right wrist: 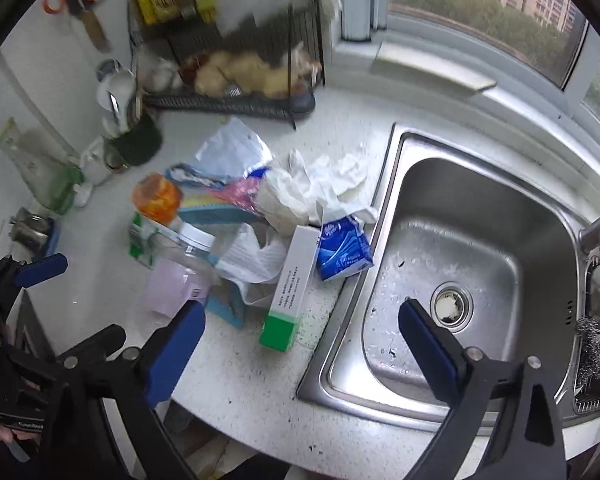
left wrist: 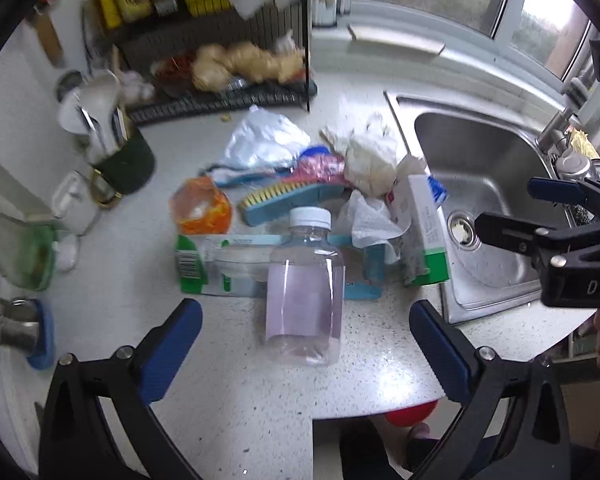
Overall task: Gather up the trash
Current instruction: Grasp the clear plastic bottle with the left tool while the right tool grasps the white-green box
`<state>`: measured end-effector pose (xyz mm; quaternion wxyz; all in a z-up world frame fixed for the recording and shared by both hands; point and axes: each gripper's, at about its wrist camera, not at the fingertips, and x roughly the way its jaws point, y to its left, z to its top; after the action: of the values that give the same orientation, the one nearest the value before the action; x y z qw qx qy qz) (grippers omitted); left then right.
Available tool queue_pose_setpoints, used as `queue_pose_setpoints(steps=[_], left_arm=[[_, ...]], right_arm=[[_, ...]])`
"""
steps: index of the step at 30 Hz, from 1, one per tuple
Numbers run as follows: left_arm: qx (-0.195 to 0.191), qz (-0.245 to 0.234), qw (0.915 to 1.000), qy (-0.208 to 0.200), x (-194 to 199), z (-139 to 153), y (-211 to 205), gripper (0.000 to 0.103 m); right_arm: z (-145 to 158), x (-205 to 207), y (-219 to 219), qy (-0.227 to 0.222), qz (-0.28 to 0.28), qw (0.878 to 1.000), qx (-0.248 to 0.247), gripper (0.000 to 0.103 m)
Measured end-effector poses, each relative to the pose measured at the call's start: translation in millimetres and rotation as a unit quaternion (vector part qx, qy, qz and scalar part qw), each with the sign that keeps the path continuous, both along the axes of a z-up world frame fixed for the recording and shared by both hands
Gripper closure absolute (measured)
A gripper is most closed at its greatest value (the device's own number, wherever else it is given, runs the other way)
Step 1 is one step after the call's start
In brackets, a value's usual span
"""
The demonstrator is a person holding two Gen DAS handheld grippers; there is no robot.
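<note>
Nothing looks collected yet; the clear plastic bottle (left wrist: 305,288), boxes and crumpled tissues (left wrist: 370,160) lie heaped at twelve o'clock; left gripper (left wrist: 306,344) and right gripper (right wrist: 300,344) both gape, empty.

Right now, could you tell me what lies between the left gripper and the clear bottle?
Only bare countertop separates the left gripper from the clear bottle, per the left wrist view.

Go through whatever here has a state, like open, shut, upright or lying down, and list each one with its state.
left gripper: open, empty
right gripper: open, empty
plastic bottle: lying on the counter, cap on, looks empty
green and white box: lying flat, closed
blue tissue pack: torn open at the sink edge
sink: no dishes in it, drain uncovered
</note>
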<state>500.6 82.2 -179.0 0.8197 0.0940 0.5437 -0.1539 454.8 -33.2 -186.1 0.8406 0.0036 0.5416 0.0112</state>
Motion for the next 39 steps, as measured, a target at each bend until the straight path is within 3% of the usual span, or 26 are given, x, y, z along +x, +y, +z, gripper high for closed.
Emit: queue_pose_setpoints(steps=[5, 10, 15, 18, 21, 23, 25, 31, 39], left_arm=[[-0.008, -0.002, 0.9993, 0.037, 20, -31, 6, 0.001], [-0.017, -0.01, 0.9971, 0.073, 31, -57, 7, 0.018], [-0.012, -0.022, 0.9957, 0.089, 36, -73, 2, 0.019], [-0.005, -0.02, 0.9948, 0.099, 40, -82, 1, 0.022], [-0.006, -0.017, 0.9938, 0.11, 46, -90, 1, 0.026], [-0.009, -0.017, 0.9933, 0.114, 47, -93, 0, 0.031], [-0.016, -0.015, 0.9926, 0.12, 47, -95, 1, 0.037], [-0.02, -0.016, 0.9934, 0.112, 40, -95, 3, 0.037], [-0.031, -0.005, 0.9964, 0.079, 21, -69, 8, 0.038]], right_arm=[[-29, 22, 3, 0.038, -0.008, 0.999, 0.006, 0.007], [-46, 32, 5, 0.06, -0.017, 0.998, -0.012, 0.008], [-58, 38, 3, 0.078, -0.03, 0.996, -0.015, 0.019], [-70, 43, -1, 0.095, -0.039, 0.995, 0.009, 0.032], [-81, 47, -1, 0.109, -0.041, 0.993, 0.021, 0.049], [-85, 47, 1, 0.115, -0.038, 0.992, 0.028, 0.067], [-87, 46, 3, 0.118, -0.034, 0.992, 0.031, 0.077], [-80, 35, 2, 0.101, -0.039, 0.994, 0.027, 0.078], [-57, 20, -6, 0.081, -0.041, 0.995, 0.045, 0.078]])
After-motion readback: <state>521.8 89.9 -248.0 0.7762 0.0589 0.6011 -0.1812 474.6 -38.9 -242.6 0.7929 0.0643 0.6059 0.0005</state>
